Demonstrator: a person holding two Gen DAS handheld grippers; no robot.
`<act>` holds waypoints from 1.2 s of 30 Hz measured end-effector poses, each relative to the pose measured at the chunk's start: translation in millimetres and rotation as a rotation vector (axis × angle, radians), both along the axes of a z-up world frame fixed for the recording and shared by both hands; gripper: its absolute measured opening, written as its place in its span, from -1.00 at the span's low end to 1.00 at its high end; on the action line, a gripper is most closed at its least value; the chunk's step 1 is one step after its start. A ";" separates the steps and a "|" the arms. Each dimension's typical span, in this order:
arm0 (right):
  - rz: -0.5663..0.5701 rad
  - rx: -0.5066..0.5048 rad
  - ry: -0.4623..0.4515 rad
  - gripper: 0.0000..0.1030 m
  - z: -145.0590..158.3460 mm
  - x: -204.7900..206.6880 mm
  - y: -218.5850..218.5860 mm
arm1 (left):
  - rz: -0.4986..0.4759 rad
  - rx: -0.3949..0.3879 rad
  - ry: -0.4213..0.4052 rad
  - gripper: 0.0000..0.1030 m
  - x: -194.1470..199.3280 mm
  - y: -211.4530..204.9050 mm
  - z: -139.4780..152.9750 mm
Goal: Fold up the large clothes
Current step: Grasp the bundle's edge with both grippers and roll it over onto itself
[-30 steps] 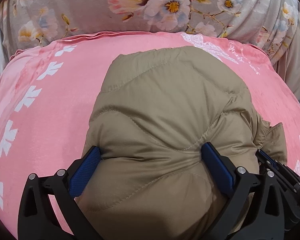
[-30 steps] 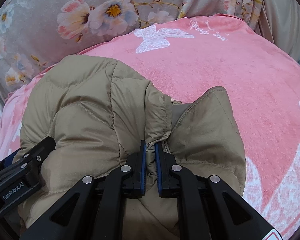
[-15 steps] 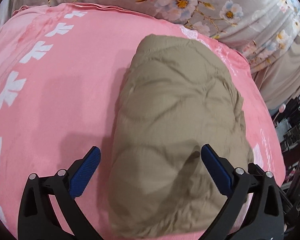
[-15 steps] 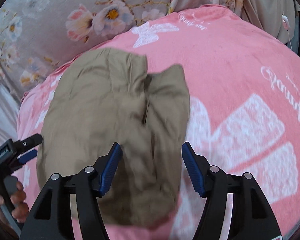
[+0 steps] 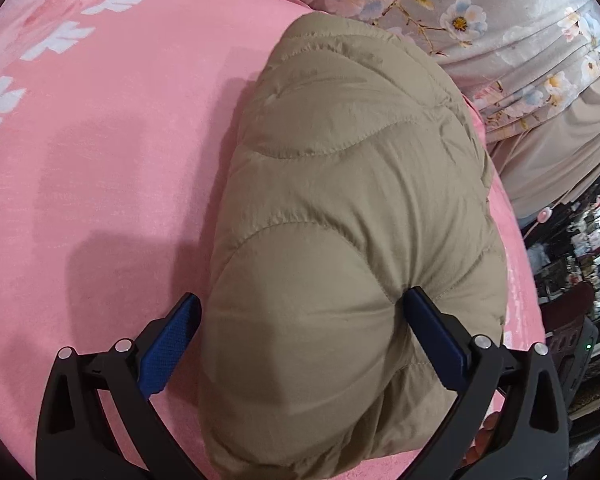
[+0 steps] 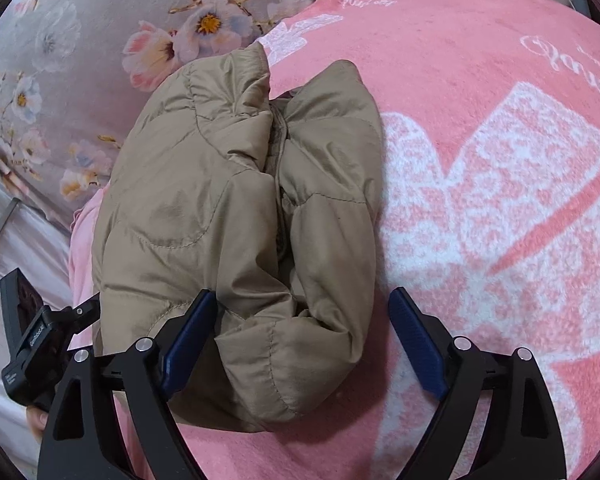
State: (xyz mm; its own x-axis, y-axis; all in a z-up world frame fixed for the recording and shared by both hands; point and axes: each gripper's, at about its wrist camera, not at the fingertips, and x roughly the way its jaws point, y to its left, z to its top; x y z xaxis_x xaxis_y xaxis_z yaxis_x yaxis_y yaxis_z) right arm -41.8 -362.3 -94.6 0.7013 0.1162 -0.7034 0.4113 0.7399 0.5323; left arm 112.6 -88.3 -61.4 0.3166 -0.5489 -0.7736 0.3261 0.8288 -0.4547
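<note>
A tan quilted puffer jacket (image 5: pixel 352 216) lies folded into a compact bundle on the pink blanket (image 5: pixel 100 160). In the right wrist view the jacket (image 6: pixel 236 216) shows its folded edges meeting along a middle seam. My left gripper (image 5: pixel 300 336) is open, its blue pads on either side of the bundle's near end, the right pad pressing into the fabric. My right gripper (image 6: pixel 304 328) is open over the jacket's near right corner. The left gripper's body (image 6: pixel 40 340) shows at the lower left of the right wrist view.
A grey floral sheet (image 5: pixel 480 20) lies beyond the blanket, also in the right wrist view (image 6: pixel 80 60). The pink blanket (image 6: pixel 500 200) with white prints spreads to the right. A cluttered dark area (image 5: pixel 580 260) lies past the bed's right edge.
My right gripper let go of the jacket fold and opened wide. Both grippers pulled back and turned, and the folded jacket now rests on the blanket.
</note>
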 end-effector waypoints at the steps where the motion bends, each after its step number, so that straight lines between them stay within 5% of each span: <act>1: 0.002 -0.001 -0.005 0.70 -0.1 1.4 1.3 | -0.007 -0.027 0.021 0.91 3.0 0.6 -3.3; 5: 0.019 0.003 -0.030 0.70 -1.7 11.0 3.3 | -0.047 -0.121 0.075 0.91 13.8 2.9 -14.5; 9: 0.053 0.025 -0.049 0.66 -2.9 20.9 1.1 | -0.074 -0.115 0.061 0.91 15.0 -2.8 -12.8; 11: 0.074 0.053 -0.056 0.53 -3.4 27.8 -1.3 | -0.075 -0.086 0.055 0.91 14.6 -7.8 -8.1; 13: 0.098 0.117 -0.063 0.16 -6.4 32.1 -3.9 | -0.076 -0.043 0.024 0.86 11.0 -13.5 0.8; 17: 0.119 0.231 -0.067 -0.26 -10.5 44.0 -9.2 | -0.100 0.026 -0.050 0.47 4.8 -19.5 18.8; 21: 0.139 0.120 -0.081 -0.57 12.9 47.3 4.8 | -0.119 0.063 -0.156 -0.01 -1.5 -20.9 48.1; 32: 0.173 -0.105 -0.201 -0.66 69.0 79.9 50.3 | -0.103 0.157 -0.450 -0.15 0.2 -6.1 103.3; 36: 0.199 -0.169 -0.233 -0.66 80.4 105.8 71.3 | -0.072 0.174 -0.492 -0.16 21.3 8.6 112.4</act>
State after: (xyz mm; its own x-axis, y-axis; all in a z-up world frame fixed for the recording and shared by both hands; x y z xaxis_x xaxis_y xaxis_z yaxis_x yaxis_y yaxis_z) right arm 64.0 -291.0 -14.1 0.8206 0.1620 -0.5481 0.1321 0.8793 0.4576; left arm 133.9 -79.6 51.0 0.6313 -0.4595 -0.6248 0.5253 0.8460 -0.0915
